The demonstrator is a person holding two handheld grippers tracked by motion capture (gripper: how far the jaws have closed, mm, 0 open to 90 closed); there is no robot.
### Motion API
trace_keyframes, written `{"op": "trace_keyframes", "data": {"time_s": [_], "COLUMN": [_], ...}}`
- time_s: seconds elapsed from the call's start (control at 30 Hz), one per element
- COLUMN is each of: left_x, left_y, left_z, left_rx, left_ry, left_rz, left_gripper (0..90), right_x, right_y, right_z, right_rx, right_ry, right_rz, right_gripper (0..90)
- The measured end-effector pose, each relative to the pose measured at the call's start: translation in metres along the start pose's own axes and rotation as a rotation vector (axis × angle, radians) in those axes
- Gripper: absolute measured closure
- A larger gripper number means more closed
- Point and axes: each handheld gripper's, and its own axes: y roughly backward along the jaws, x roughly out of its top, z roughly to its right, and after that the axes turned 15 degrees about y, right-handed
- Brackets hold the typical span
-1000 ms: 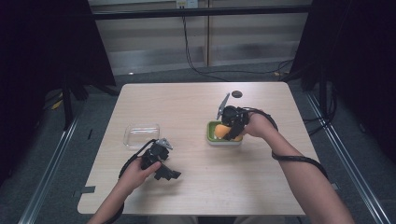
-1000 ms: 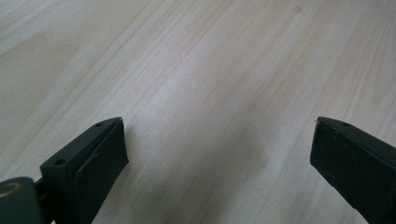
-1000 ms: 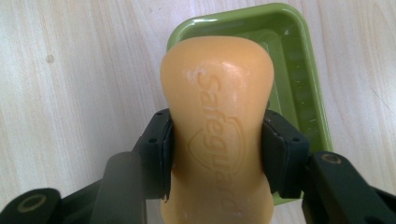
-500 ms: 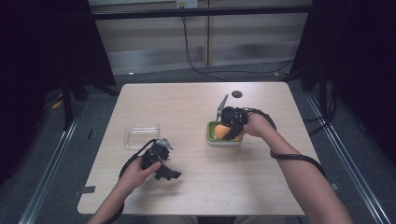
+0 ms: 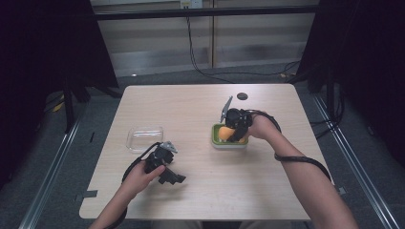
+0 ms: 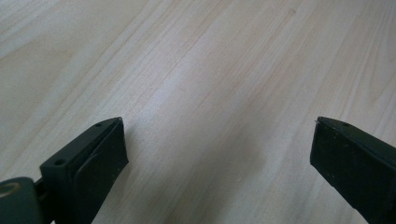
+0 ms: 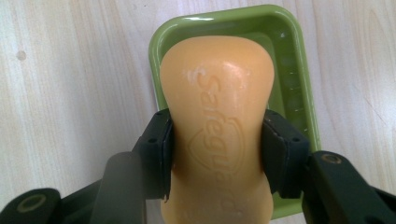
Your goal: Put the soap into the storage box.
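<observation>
An orange soap bar [image 7: 217, 116] with embossed lettering is pinched at its waist by my right gripper [image 7: 217, 156], directly over a green soap dish [image 7: 289, 60]. From above, the soap bar [image 5: 228, 133] and the green soap dish [image 5: 217, 138] sit right of the table's centre, with the right gripper [image 5: 234, 125] on top of them. Whether the soap touches the dish floor I cannot tell. My left gripper [image 5: 173, 179] rests low on the table near the front left, its jaws wide apart over bare wood [image 6: 210, 107] with nothing between them.
A clear plastic lid or tray [image 5: 144, 137] lies just behind the left hand. A small dark round disc [image 5: 242, 96] sits near the table's far edge. The pale wooden table [image 5: 191, 105] has dark floor and metal rails on both sides.
</observation>
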Motion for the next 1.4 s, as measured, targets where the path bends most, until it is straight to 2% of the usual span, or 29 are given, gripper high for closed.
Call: {"op": "trace_keyframes", "data": {"time_s": [0.03, 0.1, 0.17, 0.3, 0.37, 0.43, 0.5, 0.53, 0.9, 1.13, 1.27, 1.33, 1.4], "left_x": [0.000, 0.000, 0.000, 0.000, 0.000, 0.000, 0.000, 0.000, 0.000, 0.000, 0.000, 0.000, 0.000], "left_y": [0.000, -0.001, -0.001, -0.001, -0.001, -0.001, -0.001, -0.001, -0.002, -0.002, -0.002, -0.001, -0.001], "left_z": [0.000, 0.000, 0.000, 0.000, 0.000, 0.000, 0.000, 0.000, 0.001, 0.001, 0.001, 0.001, 0.001], "left_rx": [0.003, -0.003, -0.007, -0.006, -0.006, -0.005, -0.006, -0.006, -0.004, -0.005, -0.002, 0.000, -0.003], "left_ry": [-0.001, 0.001, 0.002, 0.002, 0.002, 0.002, 0.002, 0.002, 0.002, 0.009, 0.002, -0.006, -0.005], "left_rz": [0.000, 0.002, 0.002, 0.000, 0.000, 0.000, 0.000, -0.001, -0.001, 0.005, -0.001, -0.009, -0.007], "left_gripper": [3.8, 3.8, 3.8, 3.8, 3.8, 3.8, 3.8, 3.8, 3.8, 3.8, 3.8, 3.8, 3.8], "right_x": [0.000, 0.000, 0.000, 0.000, 0.000, 0.000, 0.001, 0.001, 0.000, -0.002, -0.003, -0.004, -0.004], "right_y": [-0.001, -0.001, -0.002, -0.003, -0.004, -0.005, -0.005, -0.006, -0.008, -0.010, -0.002, 0.001, 0.003], "right_z": [-0.001, 0.001, 0.001, 0.002, 0.002, 0.002, 0.001, 0.002, 0.003, 0.002, 0.006, 0.007, 0.006], "right_rx": [0.001, 0.005, 0.004, 0.001, -0.005, -0.006, -0.003, -0.008, -0.021, -0.013, -0.025, -0.040, -0.030], "right_ry": [-0.015, 0.000, -0.014, -0.002, -0.015, 0.005, -0.001, 0.018, 0.041, 0.007, -0.041, -0.030, -0.050], "right_rz": [0.000, 0.000, 0.001, 0.002, -0.005, -0.003, -0.008, -0.002, -0.014, -0.015, 0.046, 0.050, 0.045], "right_gripper": [50.1, 50.1, 50.1, 50.1, 50.1, 50.1, 50.0, 50.0, 49.9, 47.1, 46.3, 46.0, 45.6]}}
